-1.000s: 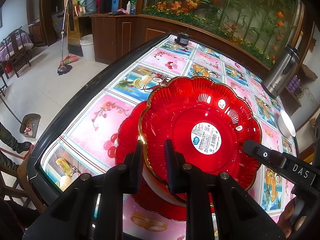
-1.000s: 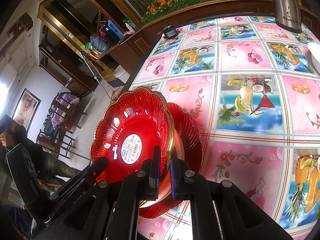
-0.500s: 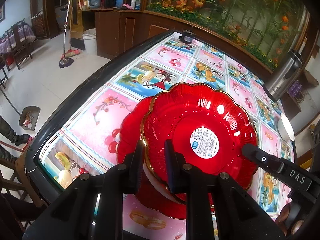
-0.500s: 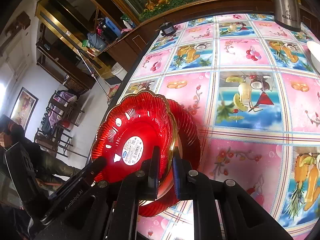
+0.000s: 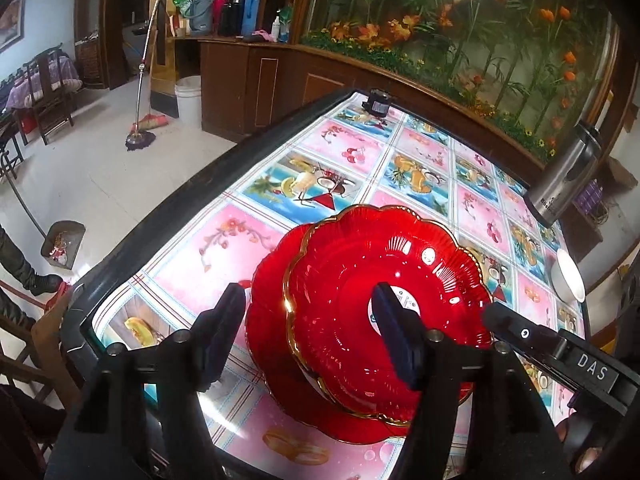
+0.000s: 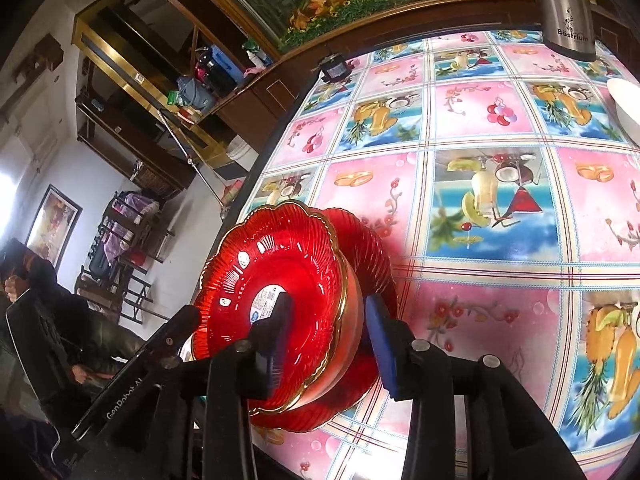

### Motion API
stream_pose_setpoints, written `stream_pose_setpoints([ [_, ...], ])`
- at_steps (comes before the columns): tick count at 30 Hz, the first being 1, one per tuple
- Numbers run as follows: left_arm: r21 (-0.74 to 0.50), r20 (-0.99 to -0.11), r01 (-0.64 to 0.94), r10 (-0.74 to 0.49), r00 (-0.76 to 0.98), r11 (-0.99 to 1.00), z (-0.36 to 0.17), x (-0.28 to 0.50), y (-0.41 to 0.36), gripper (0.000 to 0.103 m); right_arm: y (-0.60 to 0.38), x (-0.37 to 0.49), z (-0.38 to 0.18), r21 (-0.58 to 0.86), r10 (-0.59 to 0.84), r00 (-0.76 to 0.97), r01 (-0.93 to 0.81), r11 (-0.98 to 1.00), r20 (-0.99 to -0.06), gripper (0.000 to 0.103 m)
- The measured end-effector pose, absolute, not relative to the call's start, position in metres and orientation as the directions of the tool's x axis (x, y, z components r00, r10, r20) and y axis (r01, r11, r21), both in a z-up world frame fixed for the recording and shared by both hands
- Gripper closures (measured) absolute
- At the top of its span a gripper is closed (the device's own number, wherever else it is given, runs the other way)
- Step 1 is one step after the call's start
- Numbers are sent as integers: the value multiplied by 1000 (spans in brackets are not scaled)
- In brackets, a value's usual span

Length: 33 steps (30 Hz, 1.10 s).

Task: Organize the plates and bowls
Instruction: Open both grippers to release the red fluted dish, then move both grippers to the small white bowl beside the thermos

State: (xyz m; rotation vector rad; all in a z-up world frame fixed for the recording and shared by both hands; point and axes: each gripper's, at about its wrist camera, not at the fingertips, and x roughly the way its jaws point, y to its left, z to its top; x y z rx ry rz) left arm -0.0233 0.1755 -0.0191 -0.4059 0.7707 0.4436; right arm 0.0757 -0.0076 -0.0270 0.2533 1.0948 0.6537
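Observation:
A red scalloped bowl (image 5: 360, 272) with a gold rim and a white label at its centre sits on a wider red ribbed plate (image 5: 268, 320), near the table's left edge. My left gripper (image 5: 310, 316) straddles the bowl's near rim. Its jaws are opening and the pads stand clear of the rim. In the right wrist view the same bowl (image 6: 280, 256) rests on the plate (image 6: 376, 248). My right gripper (image 6: 330, 324) has the bowl's rim between its jaws, which are also opening and not pressing on it.
A white bowl (image 5: 568, 276) lies at the table's right edge, also in the right wrist view (image 6: 626, 108). A steel flask (image 5: 560, 176) stands at the far right. A small black object (image 5: 376, 104) sits at the far edge. The fruit-print tablecloth (image 6: 492, 200) spreads to the right. A person (image 6: 60, 320) sits left of the table.
Both grippers were shut on the red bowl's rim. Now both pairs of jaws have spread apart and let go of it, and the bowl rests on the red plate.

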Motion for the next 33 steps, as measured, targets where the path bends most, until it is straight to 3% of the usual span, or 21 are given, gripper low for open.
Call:
stream_pose_setpoints([
  [5, -220, -704, -531, 243, 667, 819, -6, -24, 172, 38, -20, 75, -21, 528, 628, 310, -351, 773, -714, 44],
  [9, -232, -676, -491, 224, 702, 840, 10, -13, 150, 25, -47, 78, -17, 571, 644, 341, -299, 765, -684, 30],
  [11, -232, -666, -451, 197, 720, 862, 17, -4, 134, 25, -59, 80, -15, 580, 639, 357, -269, 769, -681, 17],
  [24, -238, -741, -171, -65, 668, 956, 19, 76, 13, 23, -186, 99, -19, 639, 595, 433, -55, 767, -677, 0],
  [33, -243, -817, -101, -147, 557, 965, -11, 130, -49, 23, -269, 123, -31, 650, 552, 454, 83, 756, -700, 0],
])
